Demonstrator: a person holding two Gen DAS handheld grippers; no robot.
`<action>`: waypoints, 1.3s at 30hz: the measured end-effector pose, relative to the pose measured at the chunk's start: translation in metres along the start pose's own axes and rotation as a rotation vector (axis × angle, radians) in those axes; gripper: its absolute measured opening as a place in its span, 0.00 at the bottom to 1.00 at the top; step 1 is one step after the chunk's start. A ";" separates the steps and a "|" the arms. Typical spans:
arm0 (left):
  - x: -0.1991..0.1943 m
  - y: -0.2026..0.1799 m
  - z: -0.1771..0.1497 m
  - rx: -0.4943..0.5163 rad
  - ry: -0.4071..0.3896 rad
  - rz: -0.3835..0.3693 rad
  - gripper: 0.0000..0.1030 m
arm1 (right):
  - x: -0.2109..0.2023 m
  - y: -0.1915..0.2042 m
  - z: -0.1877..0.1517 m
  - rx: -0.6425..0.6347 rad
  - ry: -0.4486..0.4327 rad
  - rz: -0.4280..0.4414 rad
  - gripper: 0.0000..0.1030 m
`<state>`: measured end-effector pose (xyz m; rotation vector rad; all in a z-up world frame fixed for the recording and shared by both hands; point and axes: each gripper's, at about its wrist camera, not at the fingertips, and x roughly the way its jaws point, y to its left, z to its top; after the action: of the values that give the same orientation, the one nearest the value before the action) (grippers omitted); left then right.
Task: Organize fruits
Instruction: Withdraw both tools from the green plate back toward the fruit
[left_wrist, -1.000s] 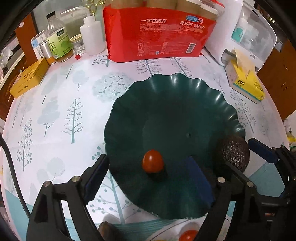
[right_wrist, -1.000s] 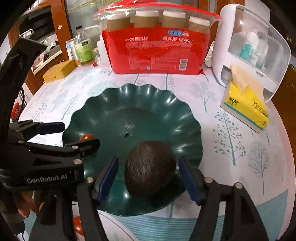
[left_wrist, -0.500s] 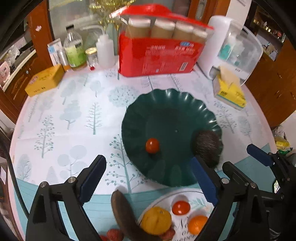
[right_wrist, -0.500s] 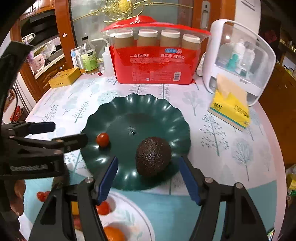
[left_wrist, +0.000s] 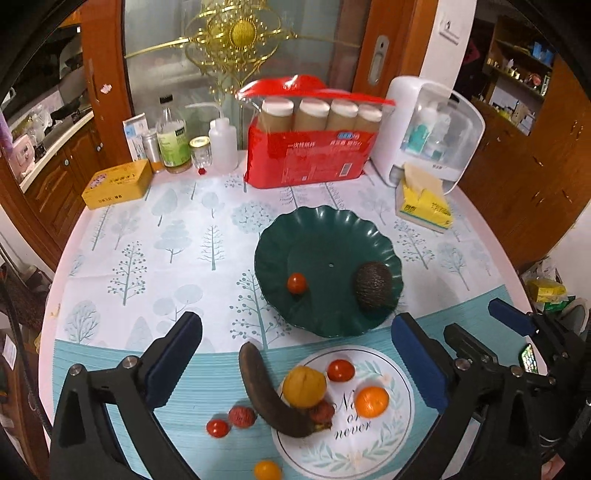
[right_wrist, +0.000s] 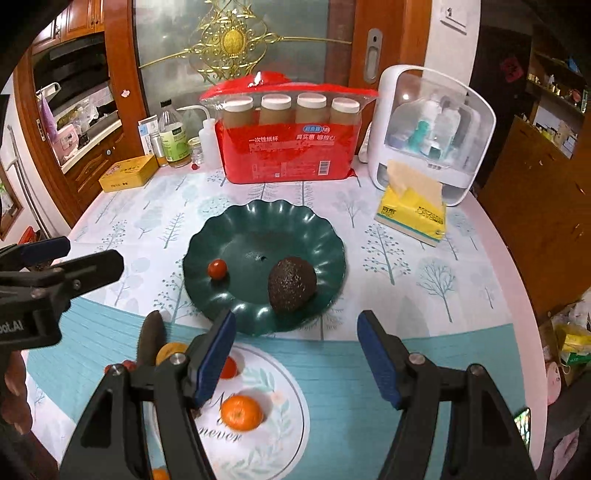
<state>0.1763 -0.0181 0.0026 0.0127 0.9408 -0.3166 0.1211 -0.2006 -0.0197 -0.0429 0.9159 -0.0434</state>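
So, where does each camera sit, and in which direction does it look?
Left wrist: on the left gripper, above the white plate, looking across the table; its open fingers show.
Right wrist: on the right gripper, facing likewise; its open fingers and the left gripper show.
Both see the green plate, avocado and tomato.

left gripper (left_wrist: 293, 354): black angular frame, silver screws, white "ooLAI" lettering
right gripper (right_wrist: 295, 354): same black frame
fingers (left_wrist: 417, 362): blue pads
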 end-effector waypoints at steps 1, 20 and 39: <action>-0.006 0.001 -0.002 0.001 -0.007 -0.005 0.99 | -0.006 0.001 -0.002 0.002 -0.002 0.001 0.67; -0.061 0.046 -0.070 -0.018 -0.034 -0.033 0.99 | -0.068 0.059 -0.052 -0.033 -0.030 0.072 0.67; 0.006 0.090 -0.188 -0.004 0.219 -0.013 0.99 | -0.020 0.131 -0.150 -0.232 0.209 0.177 0.67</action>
<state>0.0553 0.0937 -0.1254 0.0385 1.1593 -0.3297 -0.0075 -0.0718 -0.1027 -0.1754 1.1273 0.2271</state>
